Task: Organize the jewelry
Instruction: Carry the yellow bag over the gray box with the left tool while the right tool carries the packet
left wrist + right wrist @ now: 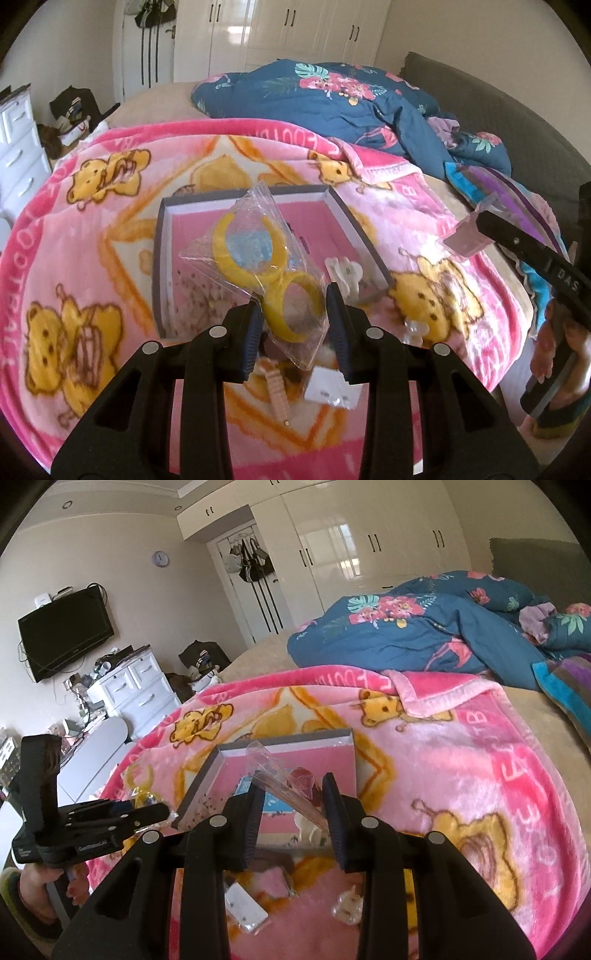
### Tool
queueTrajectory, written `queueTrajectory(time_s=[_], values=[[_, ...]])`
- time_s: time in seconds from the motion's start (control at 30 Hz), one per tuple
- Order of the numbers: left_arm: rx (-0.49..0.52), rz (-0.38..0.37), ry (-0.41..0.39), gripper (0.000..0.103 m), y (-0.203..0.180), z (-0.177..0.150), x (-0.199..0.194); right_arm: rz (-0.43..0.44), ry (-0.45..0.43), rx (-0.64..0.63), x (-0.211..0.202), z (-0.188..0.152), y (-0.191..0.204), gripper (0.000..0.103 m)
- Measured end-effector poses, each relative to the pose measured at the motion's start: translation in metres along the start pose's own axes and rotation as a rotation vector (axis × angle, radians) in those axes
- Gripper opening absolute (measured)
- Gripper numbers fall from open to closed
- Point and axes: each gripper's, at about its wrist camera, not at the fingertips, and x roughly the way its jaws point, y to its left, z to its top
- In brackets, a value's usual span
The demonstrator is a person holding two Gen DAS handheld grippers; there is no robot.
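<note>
Both tongs are narrowed on small plastic bags, and I hold them above the bed. My left gripper (295, 317) pinches a clear bag (258, 266) between its blue pads; inside I see yellow rings (291, 295) and something pale blue. My right gripper (293, 812) is pressed on another clear bag (291, 786) with a dark red piece (304, 779) in it; from the left wrist view this bag looks pinkish at the tip of the right tongs (476, 221). Under both bags stands an open grey box (162, 258) with a pink bottom, and a white clip (345, 273) lies in its near right corner. Near the box, on the blanket (92, 229), lie a white card (245, 912), a clear clip (349, 904) and a beige strap (277, 391). This blanket is pink with yellow bears and covers the near part of the bed. Behind it lies a crumpled blue quilt (424, 631) with flowers. On the far wall I see white wardrobes (369, 546), a door with bags hanging, a black TV (66, 635) and a white drawer unit (136, 694).
</note>
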Motion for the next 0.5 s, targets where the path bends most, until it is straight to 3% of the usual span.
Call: queueTrajectory(time_s=[0.5], values=[[-0.003,0.006,-0.011,0.025,0.007,0.048,0.03,0.022,0.014,-0.053,0.048,0.042,0.011,0.031]])
